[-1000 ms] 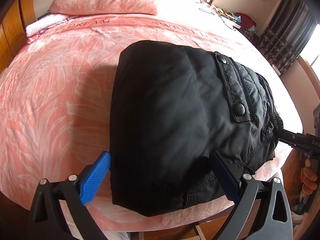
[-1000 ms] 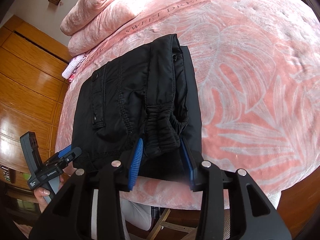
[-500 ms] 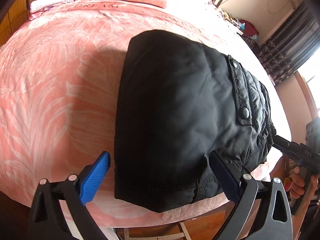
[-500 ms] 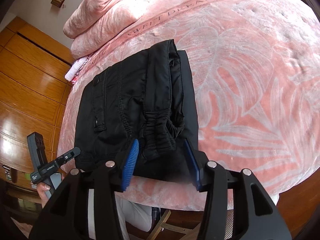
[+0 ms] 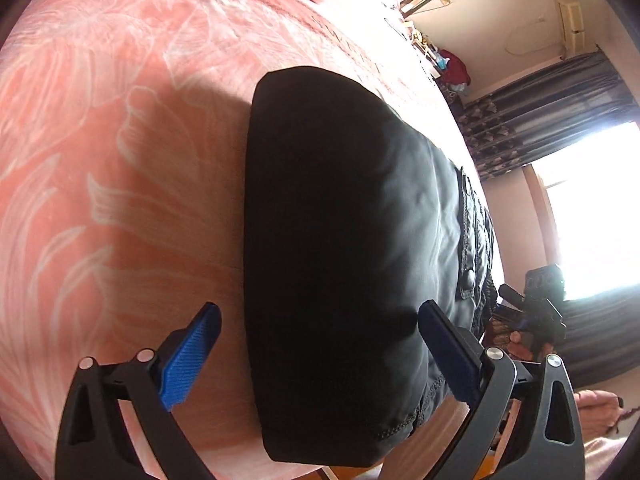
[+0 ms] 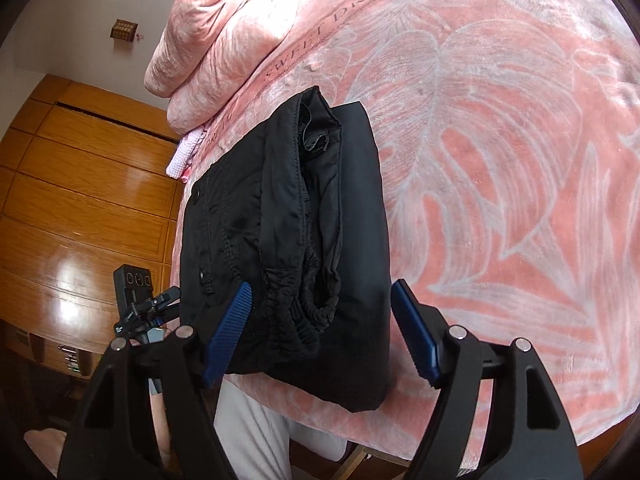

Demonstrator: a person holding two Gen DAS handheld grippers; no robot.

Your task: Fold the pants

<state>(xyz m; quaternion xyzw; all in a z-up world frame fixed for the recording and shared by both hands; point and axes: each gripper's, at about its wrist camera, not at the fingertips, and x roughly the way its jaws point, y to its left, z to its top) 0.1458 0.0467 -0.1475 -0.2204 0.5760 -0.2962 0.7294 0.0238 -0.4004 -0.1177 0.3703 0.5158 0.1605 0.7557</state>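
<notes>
The black pants lie folded into a thick bundle at the near edge of the pink bed. In the right wrist view the pants show their elastic waistband and a snap pocket. My left gripper is open, its blue pads on either side of the bundle's near end, not pinching it. My right gripper is open, its jaws spread wide around the waistband end. Each gripper shows small in the other's view: the right gripper, the left gripper.
A rolled pink quilt lies at the head of the bed. A wooden wardrobe stands to one side. Dark curtains and a bright window are on the other. The bed edge runs just below both grippers.
My right gripper has opened wide and let go of the waistband. Both grippers have dropped lower and closer to the bundle's ends. The left gripper's view has swung toward the window.
</notes>
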